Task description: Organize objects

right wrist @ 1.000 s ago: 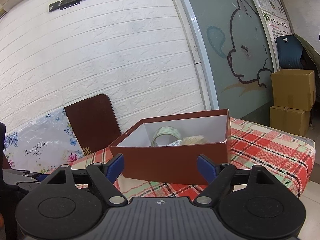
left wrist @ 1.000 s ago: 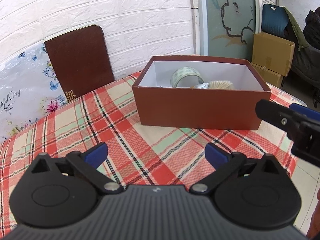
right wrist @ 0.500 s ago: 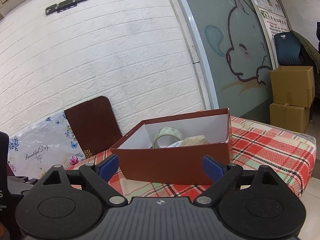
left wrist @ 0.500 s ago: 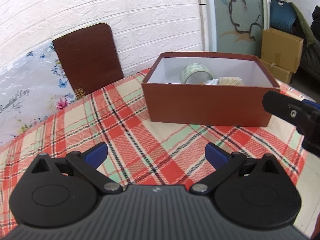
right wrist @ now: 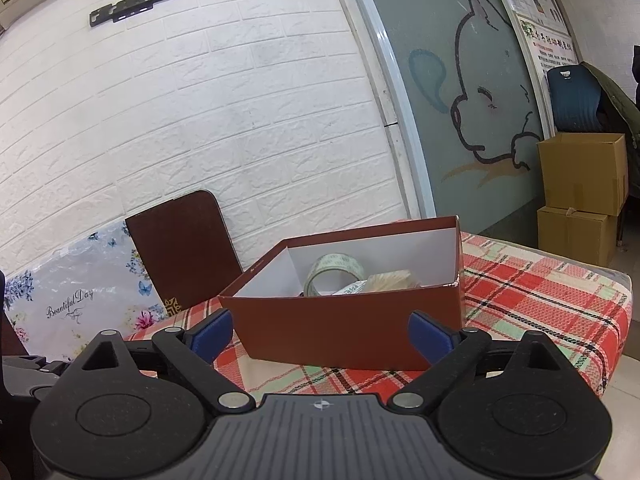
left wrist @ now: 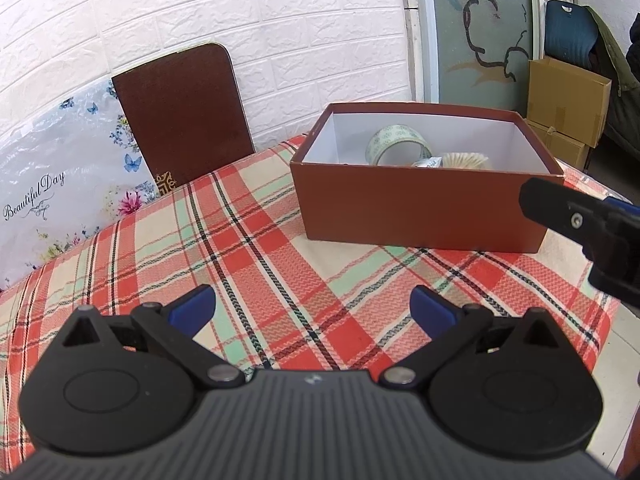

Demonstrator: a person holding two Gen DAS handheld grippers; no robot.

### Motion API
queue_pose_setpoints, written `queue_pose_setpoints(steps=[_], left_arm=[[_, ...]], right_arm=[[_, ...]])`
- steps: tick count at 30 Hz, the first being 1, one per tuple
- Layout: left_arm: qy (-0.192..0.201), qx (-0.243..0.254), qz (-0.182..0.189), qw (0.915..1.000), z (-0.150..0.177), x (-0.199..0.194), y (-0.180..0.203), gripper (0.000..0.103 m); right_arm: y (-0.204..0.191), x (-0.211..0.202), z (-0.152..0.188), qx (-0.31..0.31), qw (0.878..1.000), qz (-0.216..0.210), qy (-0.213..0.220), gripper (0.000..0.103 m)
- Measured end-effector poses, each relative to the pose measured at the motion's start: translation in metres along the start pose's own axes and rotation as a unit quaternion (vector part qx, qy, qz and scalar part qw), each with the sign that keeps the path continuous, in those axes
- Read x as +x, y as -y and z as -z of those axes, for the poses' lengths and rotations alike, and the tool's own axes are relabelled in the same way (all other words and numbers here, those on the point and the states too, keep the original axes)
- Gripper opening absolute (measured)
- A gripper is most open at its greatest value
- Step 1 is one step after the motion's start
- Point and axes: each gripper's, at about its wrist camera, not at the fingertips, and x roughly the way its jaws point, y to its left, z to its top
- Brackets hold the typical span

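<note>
A red-brown cardboard box with a white inside stands on the plaid tablecloth. Inside lie a roll of clear tape, a beige fan-like item and a small packet, partly hidden by the front wall. My left gripper hangs open over bare cloth, short of the box, with nothing between its blue pads. My right gripper faces the box's front wall with its jaws opening wide and nothing between them; one of its fingers shows at the right edge of the left wrist view.
A brown board and a flowered plastic panel lean against the white brick wall behind the table. Stacked cardboard cartons and a blue chair stand on the floor to the right. The table's right edge drops off past the box.
The right gripper's jaws have spread wider apart. The left wrist view has shifted slightly, so the box sits a little farther right and higher in it.
</note>
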Motion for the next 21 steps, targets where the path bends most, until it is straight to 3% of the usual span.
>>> queue_pose_setpoints(steps=[21], left_arm=[[-0.006, 0.011, -0.01, 0.9999, 0.006, 0.001, 0.002, 0.103]], right_arm=[[-0.012, -0.001, 0.007, -0.002, 1.0, 0.013, -0.005, 0.096]])
